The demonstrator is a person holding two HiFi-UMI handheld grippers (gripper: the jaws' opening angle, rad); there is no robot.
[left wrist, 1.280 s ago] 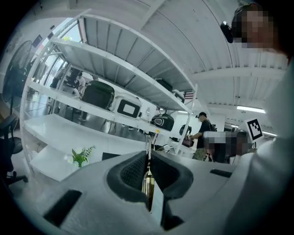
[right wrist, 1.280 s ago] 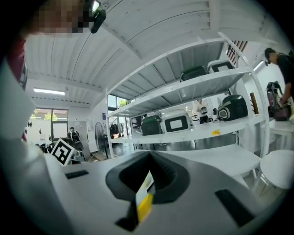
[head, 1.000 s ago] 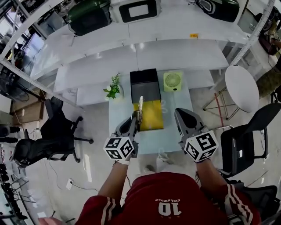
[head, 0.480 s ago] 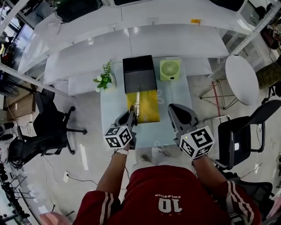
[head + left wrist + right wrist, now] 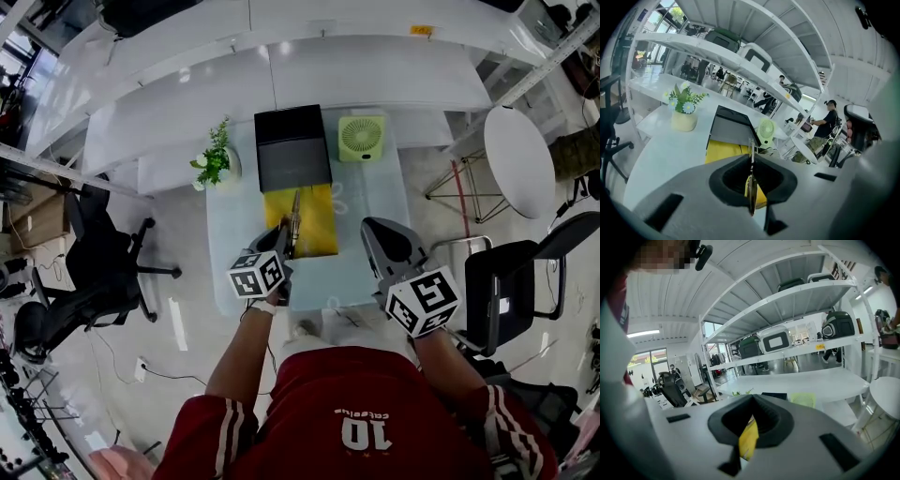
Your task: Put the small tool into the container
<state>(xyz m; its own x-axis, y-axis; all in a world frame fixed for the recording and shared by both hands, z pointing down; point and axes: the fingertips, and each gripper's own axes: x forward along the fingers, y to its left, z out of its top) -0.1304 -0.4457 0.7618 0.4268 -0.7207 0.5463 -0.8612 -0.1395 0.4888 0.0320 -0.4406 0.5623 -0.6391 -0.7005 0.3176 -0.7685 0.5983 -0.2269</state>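
My left gripper (image 5: 284,231) is shut on a slim metal tool (image 5: 296,210) that sticks out forward, its tip over the yellow tray (image 5: 314,234) on the small glass table (image 5: 225,253). In the left gripper view the tool (image 5: 751,180) stands edge-on between the closed jaws, with the yellow tray (image 5: 723,151) and a black box (image 5: 731,130) beyond. The black box (image 5: 292,148) sits right behind the tray. My right gripper (image 5: 382,236) hovers to the right of the tray, jaws together with nothing in them; its own view shows a strip of the yellow tray (image 5: 749,442) below the jaws.
A green fan (image 5: 361,138) stands right of the black box and a potted plant (image 5: 214,165) left of it. White shelving (image 5: 281,66) runs behind the table. An office chair (image 5: 103,272) is at the left, a round white table (image 5: 520,159) and black chairs at the right.
The left gripper has sunk toward the table with the tool still in it, nearer the yellow tray. The right gripper has come down a little.
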